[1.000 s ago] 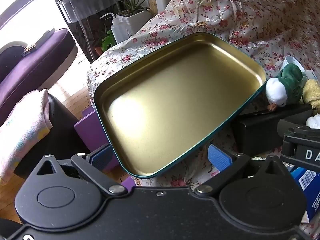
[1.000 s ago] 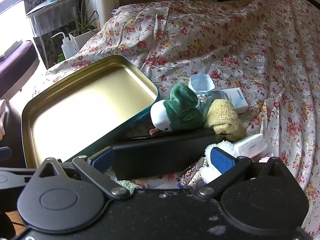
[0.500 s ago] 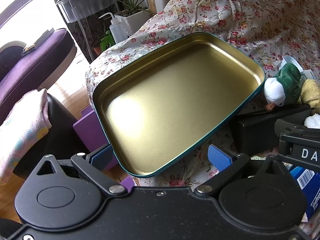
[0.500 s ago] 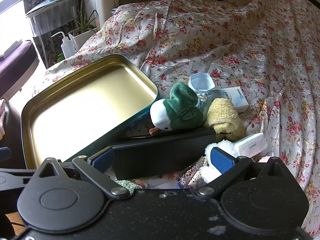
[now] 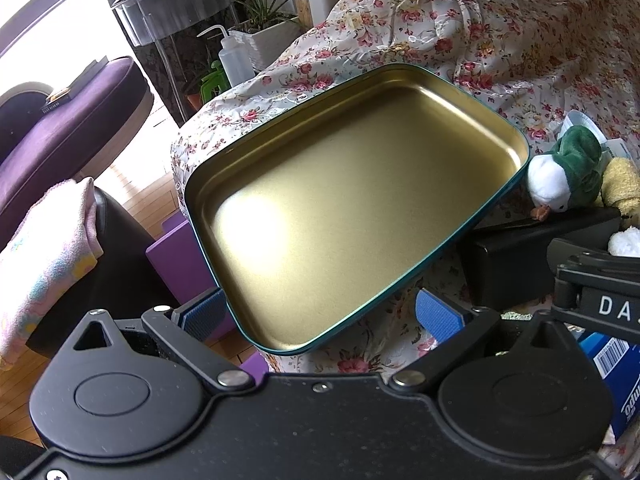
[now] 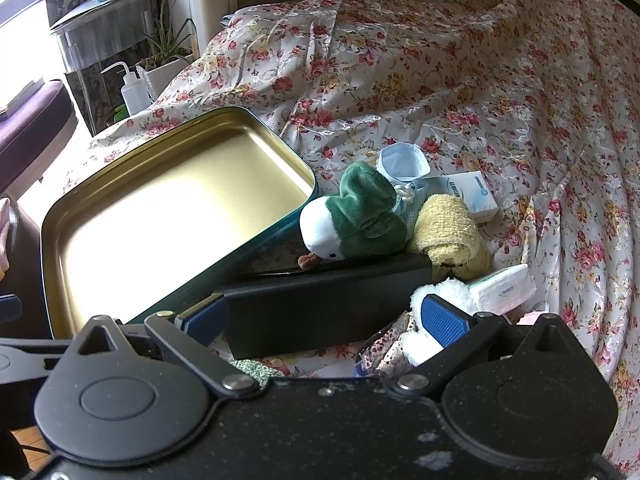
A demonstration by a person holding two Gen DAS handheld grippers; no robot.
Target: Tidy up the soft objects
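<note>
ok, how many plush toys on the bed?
1 clear: green-and-white plush bird against the gold tin tray's right edge. White fluffy item behind right jaws may be another; mostly hidden.

A bed under a rose-printed floral cover (image 6: pixel 460 92) carries, ahead of the right tool (image 6: pixel 324 316), a gold-lined teal metal tray (image 6: pixel 168 216), a black rectangular box (image 6: pixel 320 300) and a white carton (image 6: pixel 472 196).
</note>
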